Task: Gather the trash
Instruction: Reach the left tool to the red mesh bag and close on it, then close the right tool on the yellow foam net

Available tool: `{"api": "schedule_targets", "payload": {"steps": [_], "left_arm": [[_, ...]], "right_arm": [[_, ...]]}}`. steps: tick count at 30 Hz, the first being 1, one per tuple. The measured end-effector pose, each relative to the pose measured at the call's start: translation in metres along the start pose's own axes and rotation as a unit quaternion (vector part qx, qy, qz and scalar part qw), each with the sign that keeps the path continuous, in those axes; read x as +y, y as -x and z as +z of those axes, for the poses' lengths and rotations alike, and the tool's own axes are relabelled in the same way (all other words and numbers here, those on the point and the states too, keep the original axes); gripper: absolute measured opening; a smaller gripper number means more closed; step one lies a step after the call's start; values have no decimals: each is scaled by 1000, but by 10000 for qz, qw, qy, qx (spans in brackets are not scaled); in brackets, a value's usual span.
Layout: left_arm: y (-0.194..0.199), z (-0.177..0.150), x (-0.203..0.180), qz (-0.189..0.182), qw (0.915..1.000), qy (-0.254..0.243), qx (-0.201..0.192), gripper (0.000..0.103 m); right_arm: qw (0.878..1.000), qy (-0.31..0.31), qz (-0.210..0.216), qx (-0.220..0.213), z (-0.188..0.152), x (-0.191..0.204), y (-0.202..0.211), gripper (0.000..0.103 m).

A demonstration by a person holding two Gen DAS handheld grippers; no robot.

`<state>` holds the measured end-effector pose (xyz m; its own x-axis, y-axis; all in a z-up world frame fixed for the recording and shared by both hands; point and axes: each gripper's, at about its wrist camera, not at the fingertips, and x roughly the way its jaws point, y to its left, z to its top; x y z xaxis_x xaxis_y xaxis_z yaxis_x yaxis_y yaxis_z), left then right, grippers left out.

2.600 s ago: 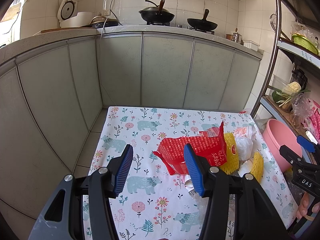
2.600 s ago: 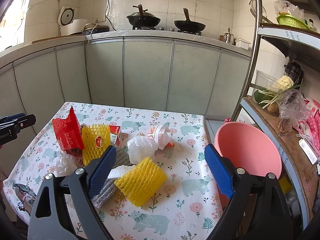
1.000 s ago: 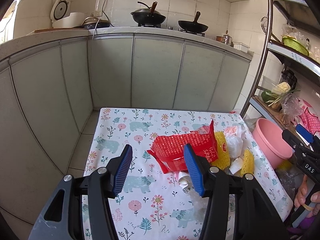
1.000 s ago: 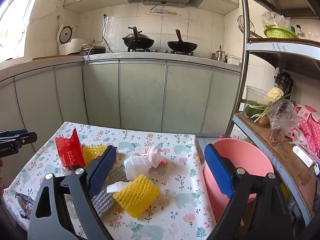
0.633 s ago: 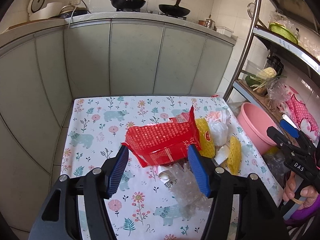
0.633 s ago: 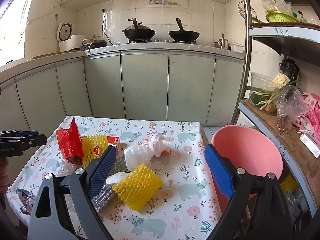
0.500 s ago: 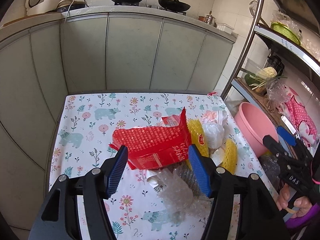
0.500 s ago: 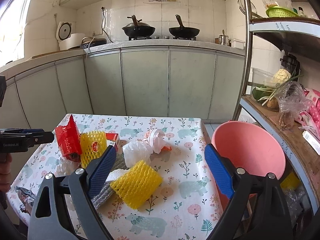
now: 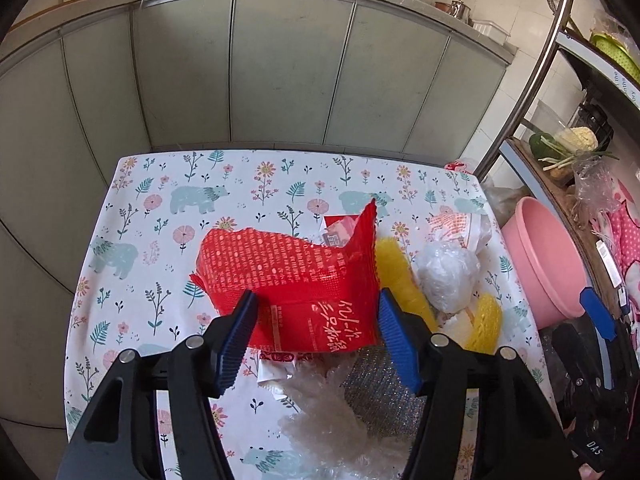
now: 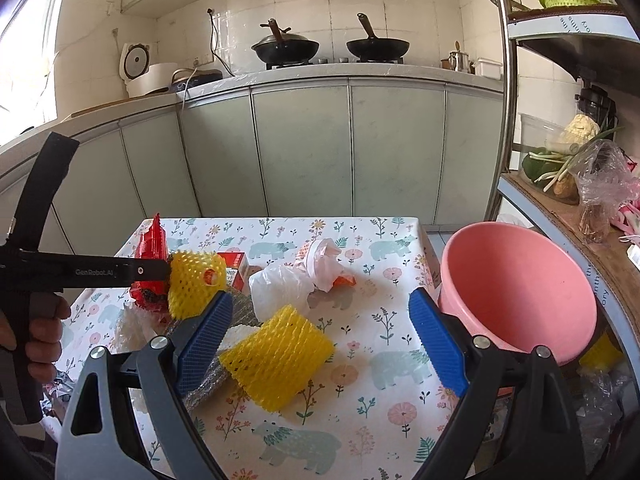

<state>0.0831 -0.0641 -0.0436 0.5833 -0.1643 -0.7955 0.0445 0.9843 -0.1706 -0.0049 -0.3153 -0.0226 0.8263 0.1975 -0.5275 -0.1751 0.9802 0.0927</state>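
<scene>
Left tool (image 9: pixel 316 334) closing around the red wrapper (image 9: pixel 288 276), pads not pressing it; right tool (image 10: pixel 320 340) spread wide above the table (image 10: pixel 360 360), gripping nothing

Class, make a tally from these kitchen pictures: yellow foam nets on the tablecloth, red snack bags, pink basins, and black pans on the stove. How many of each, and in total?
Yellow foam nets on the tablecloth: 2
Red snack bags: 1
Pink basins: 1
Black pans: 2
Total: 6
</scene>
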Motion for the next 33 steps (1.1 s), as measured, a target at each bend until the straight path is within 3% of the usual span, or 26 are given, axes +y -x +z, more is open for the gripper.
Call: {"api": "schedule_targets", "payload": {"steps": [3,5,11,19,28,30,32,33], "left_arm": [[-2,-1,1,-18,10000,-28,-57,48],[2,1,-1,-64,9998,-117,-153,36],[12,2,3,-131,9995,-126,-253,24],[38,-2,21,-235,9984,-53,-513,16],[63,-5,28,-474,9957,-64,-788,16],[68,-6,28,-509,9951,-75,-839,16],[72,-6,29,-521,9947,-94,-883,16],[74,-6,29,-521,9945,-101,-903,16]], "right_arm": [[10000,-5,63,62,-3,0,-4,90],[9999,-19,94,104,-4,-1,-6,90],[9996,-32,171,209,-5,0,-10,90],[9985,22,327,450,-10,5,-17,90],[9905,-343,697,1139,-19,4,-49,90],[9879,-418,742,1299,-23,4,-55,84],[9850,-470,827,1440,-26,4,-59,64],[9832,-513,889,1510,-28,4,-61,60]]}}
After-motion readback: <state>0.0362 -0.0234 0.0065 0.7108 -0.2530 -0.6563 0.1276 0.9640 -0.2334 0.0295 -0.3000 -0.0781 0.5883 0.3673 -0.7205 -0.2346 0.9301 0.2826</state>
